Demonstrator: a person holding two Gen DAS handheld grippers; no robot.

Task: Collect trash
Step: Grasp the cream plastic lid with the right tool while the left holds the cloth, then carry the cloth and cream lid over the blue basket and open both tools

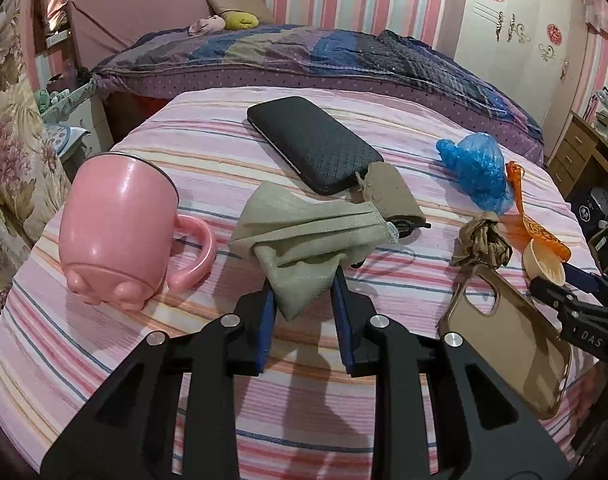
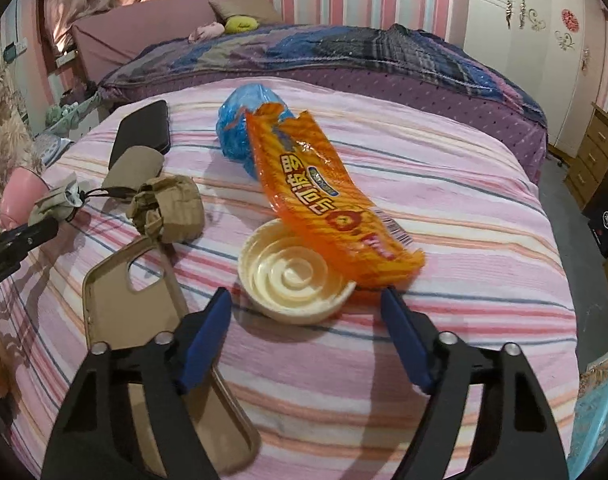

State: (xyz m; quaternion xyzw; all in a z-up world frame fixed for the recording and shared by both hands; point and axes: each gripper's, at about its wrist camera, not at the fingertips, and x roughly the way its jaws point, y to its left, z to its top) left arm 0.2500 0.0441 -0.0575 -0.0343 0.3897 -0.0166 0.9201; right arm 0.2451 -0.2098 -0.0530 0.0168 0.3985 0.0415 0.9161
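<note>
A crumpled face mask (image 1: 304,240) is gripped by the left claw (image 1: 304,292), while the right claw (image 2: 307,312) is held released around a cream lid (image 2: 296,280).

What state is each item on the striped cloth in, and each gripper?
Left gripper: shut on grey-green face mask.
Right gripper: open around cream plastic lid.
Cream plastic lid: upside down.
Orange snack wrapper: torn open, resting on the lid's rim.
Pink plastic mug: tipped over.
Blue plastic bag: crumpled.
Brown paper: crumpled.
</note>
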